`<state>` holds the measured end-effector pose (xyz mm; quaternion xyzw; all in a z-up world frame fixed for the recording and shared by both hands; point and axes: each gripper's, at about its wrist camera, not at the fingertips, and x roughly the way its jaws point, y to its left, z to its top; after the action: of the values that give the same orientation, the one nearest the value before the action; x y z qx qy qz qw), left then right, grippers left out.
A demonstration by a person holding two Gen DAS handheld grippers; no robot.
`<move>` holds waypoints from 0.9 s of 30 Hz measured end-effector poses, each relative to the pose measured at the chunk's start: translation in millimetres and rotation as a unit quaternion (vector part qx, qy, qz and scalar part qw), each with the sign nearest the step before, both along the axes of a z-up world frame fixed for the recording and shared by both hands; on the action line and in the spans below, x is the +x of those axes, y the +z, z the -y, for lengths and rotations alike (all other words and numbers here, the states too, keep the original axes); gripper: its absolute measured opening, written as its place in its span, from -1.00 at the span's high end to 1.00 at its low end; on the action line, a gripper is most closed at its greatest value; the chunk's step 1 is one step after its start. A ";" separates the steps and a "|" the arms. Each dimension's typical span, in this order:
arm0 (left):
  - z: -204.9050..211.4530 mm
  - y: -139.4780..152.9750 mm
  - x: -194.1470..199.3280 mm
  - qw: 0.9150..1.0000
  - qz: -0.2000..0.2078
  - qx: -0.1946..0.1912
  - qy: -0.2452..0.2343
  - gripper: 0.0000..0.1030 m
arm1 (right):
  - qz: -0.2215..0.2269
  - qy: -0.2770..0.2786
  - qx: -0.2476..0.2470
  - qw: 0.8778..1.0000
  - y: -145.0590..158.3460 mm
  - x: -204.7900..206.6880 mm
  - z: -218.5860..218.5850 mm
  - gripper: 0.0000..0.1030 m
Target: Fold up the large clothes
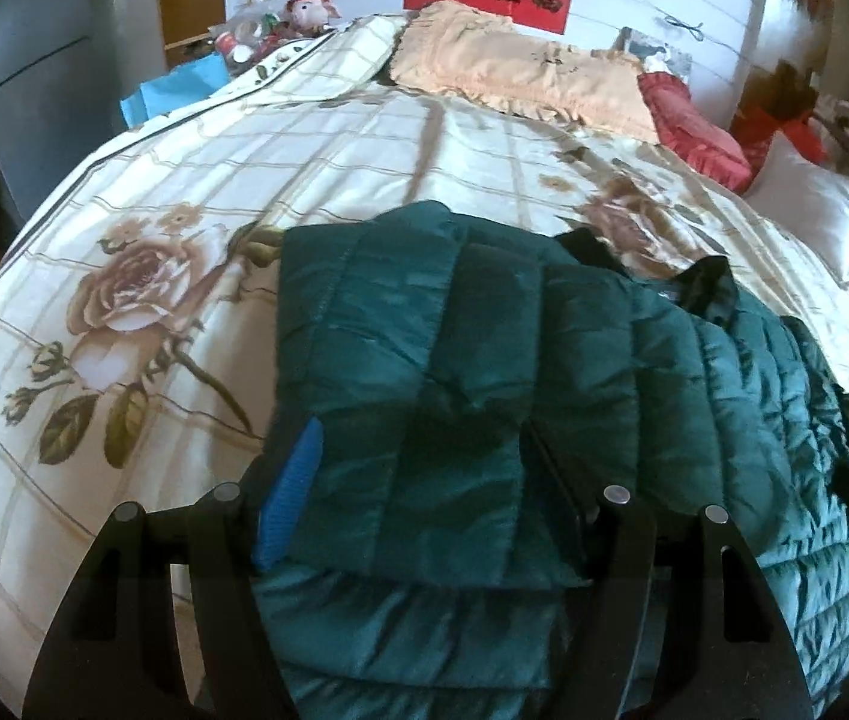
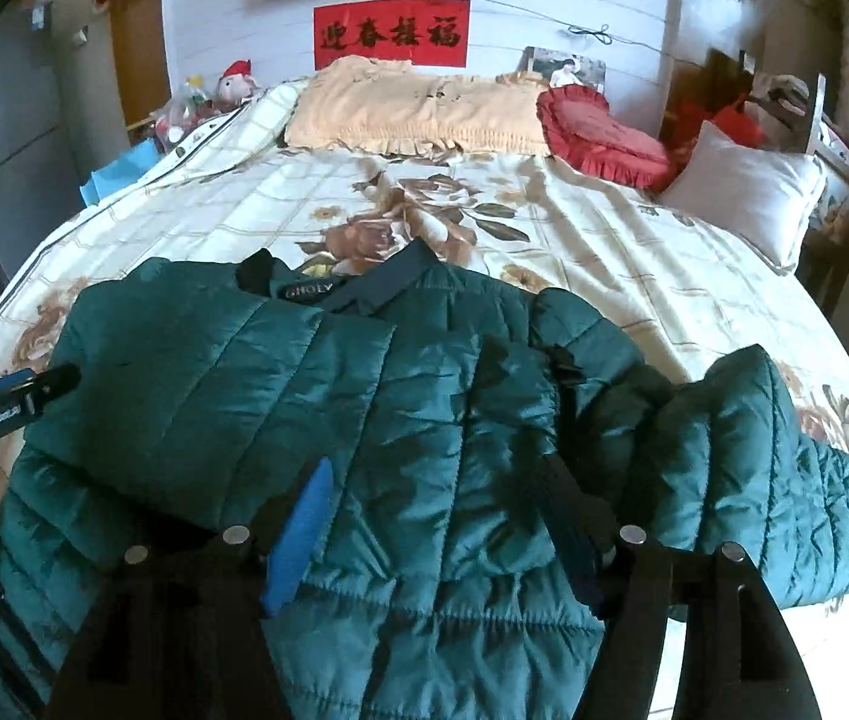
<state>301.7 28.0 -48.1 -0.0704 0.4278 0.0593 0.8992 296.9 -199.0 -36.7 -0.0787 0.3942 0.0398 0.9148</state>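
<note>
A dark green quilted jacket (image 1: 604, 360) lies on the bed, its collar (image 2: 364, 288) toward the pillows. In the left wrist view a folded-over panel of it lies flat between the fingers of my left gripper (image 1: 424, 438), whose blue pad (image 1: 289, 498) runs along the panel's left edge; the jaws stand wide and do not pinch it. My right gripper (image 2: 433, 468) hovers open over the jacket's (image 2: 244, 372) hem, fabric beneath its fingers. A loose sleeve (image 2: 784, 468) bulges at the right. The left gripper (image 2: 58, 378) also shows over the jacket's left shoulder, with a hand behind it.
The bed has a cream floral cover (image 1: 184, 192). At its head lie a peach pillow (image 2: 418, 108), a red frilled cushion (image 2: 598, 132) and a white pillow (image 2: 748, 192). A red banner (image 2: 391, 33) hangs on the wall. Clutter and a plush toy (image 1: 310, 6) sit far left.
</note>
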 end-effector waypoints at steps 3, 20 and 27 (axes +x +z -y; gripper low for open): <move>8.8 -6.8 3.8 1.000 -0.010 0.011 -0.007 -0.33 | -0.018 -0.009 -0.002 1.000 -15.4 10.5 -1.4 -0.30; 15.1 -1.9 -8.4 1.000 -0.017 -0.001 -0.015 -0.35 | -0.022 -0.028 0.020 0.999 -10.7 -7.2 13.8 -0.30; 28.6 20.2 -34.9 0.999 0.009 -0.032 -0.035 -0.35 | 0.001 -0.040 0.026 0.999 16.0 -46.0 40.6 -0.44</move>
<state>266.9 -0.6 -27.9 -0.0846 0.4232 0.0130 0.9020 250.9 -239.5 -20.7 -0.0392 0.3951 0.0136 0.9177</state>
